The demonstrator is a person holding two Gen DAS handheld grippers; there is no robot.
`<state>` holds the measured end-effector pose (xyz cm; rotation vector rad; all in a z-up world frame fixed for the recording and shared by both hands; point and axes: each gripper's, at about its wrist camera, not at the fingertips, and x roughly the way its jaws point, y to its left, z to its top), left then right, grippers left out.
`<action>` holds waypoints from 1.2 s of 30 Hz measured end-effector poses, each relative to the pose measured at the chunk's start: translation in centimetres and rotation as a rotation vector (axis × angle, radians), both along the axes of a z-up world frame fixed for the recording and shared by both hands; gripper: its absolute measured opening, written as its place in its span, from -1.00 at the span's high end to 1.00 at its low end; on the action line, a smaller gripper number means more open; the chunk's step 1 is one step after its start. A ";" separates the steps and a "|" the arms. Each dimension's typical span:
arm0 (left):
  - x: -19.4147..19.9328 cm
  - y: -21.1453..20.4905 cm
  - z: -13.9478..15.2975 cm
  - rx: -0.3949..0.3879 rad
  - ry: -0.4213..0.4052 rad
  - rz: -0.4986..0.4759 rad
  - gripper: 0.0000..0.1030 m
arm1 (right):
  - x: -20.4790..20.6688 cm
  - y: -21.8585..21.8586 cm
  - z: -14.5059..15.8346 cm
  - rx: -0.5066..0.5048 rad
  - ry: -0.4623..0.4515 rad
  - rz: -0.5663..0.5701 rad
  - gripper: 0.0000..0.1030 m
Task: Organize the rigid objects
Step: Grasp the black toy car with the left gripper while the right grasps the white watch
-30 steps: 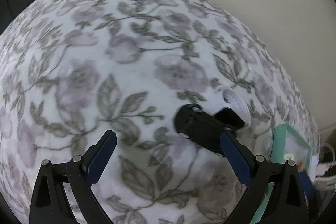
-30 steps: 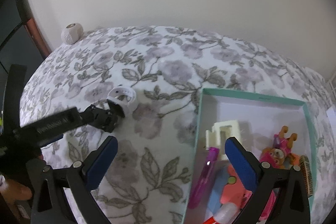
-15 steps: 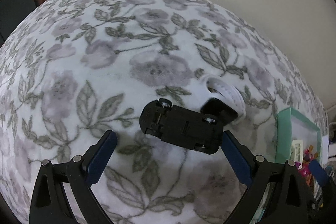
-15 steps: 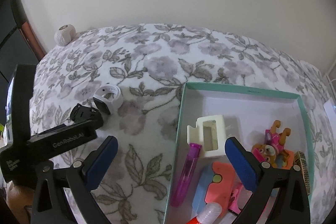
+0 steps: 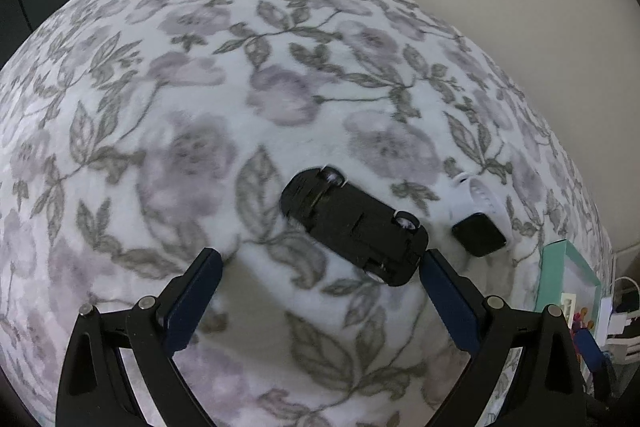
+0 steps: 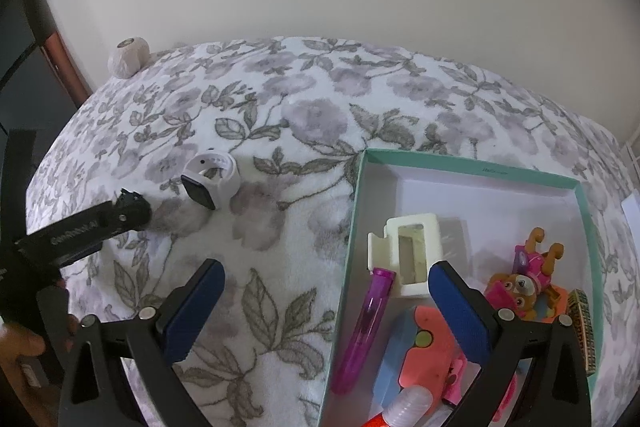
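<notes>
Open room: we see bare blanket (image 5: 168,131) left of the upside-down toy car (image 5: 354,227).
Left gripper (image 5: 316,267): fingers wide, right tip touching the car.
Right gripper (image 6: 326,277): fingers wide, empty, over the box's (image 6: 472,169) left wall.

toy car (image 5: 354,227) upside down on bed (image 5: 200,107) mid-area | smartwatch (image 5: 478,215) just right of it | box (image 6: 472,179) at bed's right edge — toys inside

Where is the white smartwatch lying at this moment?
The white smartwatch lies on the floral blanket, left of the teal box in the right wrist view; the black toy car lies close beside it.
</notes>
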<state>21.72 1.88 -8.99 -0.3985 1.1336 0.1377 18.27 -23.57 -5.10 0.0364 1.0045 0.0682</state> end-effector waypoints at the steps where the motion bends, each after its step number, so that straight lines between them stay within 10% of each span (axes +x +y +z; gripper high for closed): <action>1: 0.0 0.2 -0.1 0.003 0.024 0.004 -0.92 | 0.0 0.1 -0.1 -0.002 0.003 0.000 -1.00; 15: -1.8 3.2 -0.3 0.025 0.169 0.074 -0.92 | 0.0 0.7 -0.4 -0.016 0.013 0.024 -1.00; 26: -3.1 6.6 2.3 -0.044 0.052 0.197 -0.92 | 0.0 1.7 -0.1 -0.024 -0.014 0.050 -1.00; 36: -1.5 4.6 1.9 -0.121 -0.005 0.085 -0.92 | 0.2 3.7 0.6 0.042 -0.076 0.105 -1.00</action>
